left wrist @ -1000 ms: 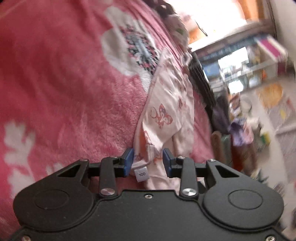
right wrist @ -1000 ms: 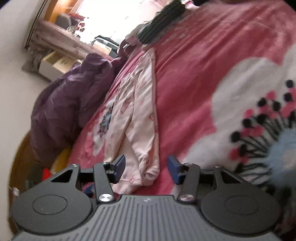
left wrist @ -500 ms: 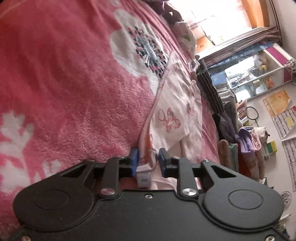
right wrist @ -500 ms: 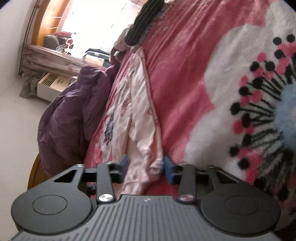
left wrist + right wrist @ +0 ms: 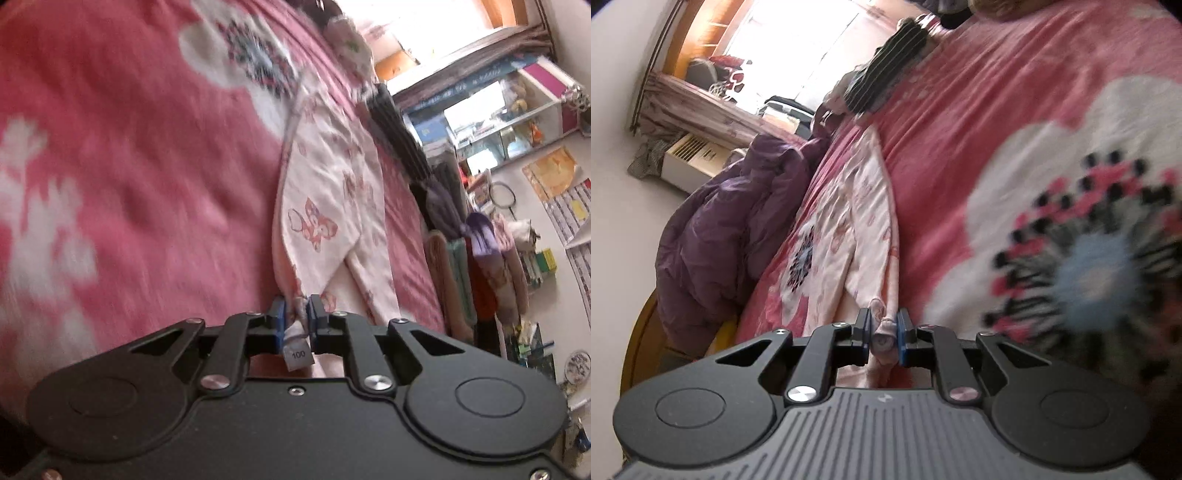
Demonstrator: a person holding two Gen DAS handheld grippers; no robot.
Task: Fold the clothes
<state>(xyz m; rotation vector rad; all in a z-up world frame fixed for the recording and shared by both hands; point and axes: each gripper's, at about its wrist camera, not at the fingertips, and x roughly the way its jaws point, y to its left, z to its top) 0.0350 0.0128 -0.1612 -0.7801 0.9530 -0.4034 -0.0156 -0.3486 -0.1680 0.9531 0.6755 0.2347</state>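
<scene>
A pale pink child's garment [image 5: 325, 206] with a butterfly print lies stretched out on a pink flowered blanket [image 5: 129, 177]. My left gripper [image 5: 295, 317] is shut on its near edge, where a white size tag hangs between the pads. In the right wrist view the same garment [image 5: 864, 229] runs away from me. My right gripper [image 5: 883, 332] is shut on a bunched end of it. The cloth under both gripper bodies is hidden.
A dark striped garment [image 5: 890, 85] and other clothes lie at the far end of the bed. A purple quilt [image 5: 724, 236] is heaped at the left edge of the blanket [image 5: 997, 129]. Hanging clothes [image 5: 476, 266] and shelves [image 5: 517, 110] stand beyond the bed's right side.
Both grippers went from open around the garment's edge to shut on it. Both views are blurred now and the cloth looks pulled taut.
</scene>
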